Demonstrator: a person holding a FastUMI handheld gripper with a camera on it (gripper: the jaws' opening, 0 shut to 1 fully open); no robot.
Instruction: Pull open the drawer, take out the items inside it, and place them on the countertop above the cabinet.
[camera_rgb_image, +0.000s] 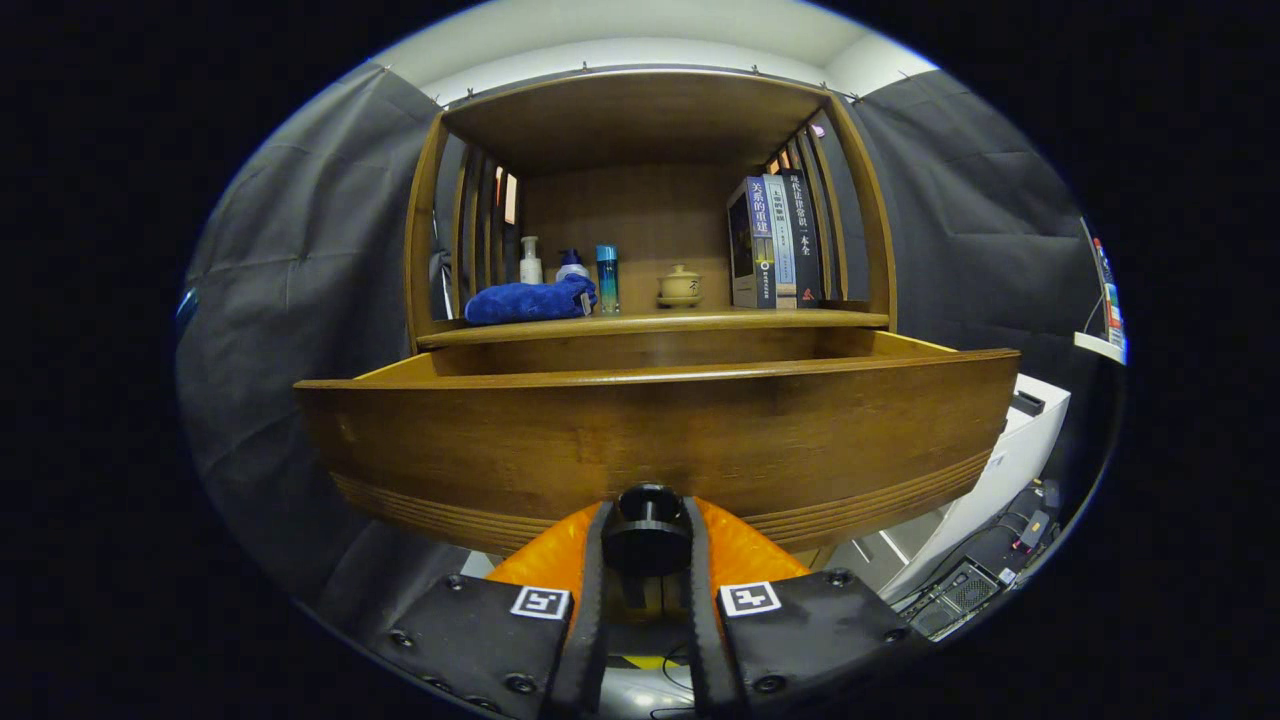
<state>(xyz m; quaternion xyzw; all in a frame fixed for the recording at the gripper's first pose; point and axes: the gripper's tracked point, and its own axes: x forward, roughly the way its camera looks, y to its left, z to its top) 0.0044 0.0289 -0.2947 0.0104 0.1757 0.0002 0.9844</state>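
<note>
A staged home corner in a recording booth: wooden cabinet (650, 300) with books (775, 240), toiletry bottles (531, 262), black cloth walls (300, 260).

Your hand-held gripper (646, 545) has its fingers closed on the drawer's knob (646, 530). The drawer front (650, 440) blocks the way ahead. Above it, the surface (650, 322) offers free room between the blue towel (530, 300) and the books (775, 240), apart from a small teapot (680, 286).

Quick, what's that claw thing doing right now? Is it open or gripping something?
Gripper: closed on the black drawer knob, a finger pressing on each side. The wooden drawer it belongs to is already pulled out.
</note>
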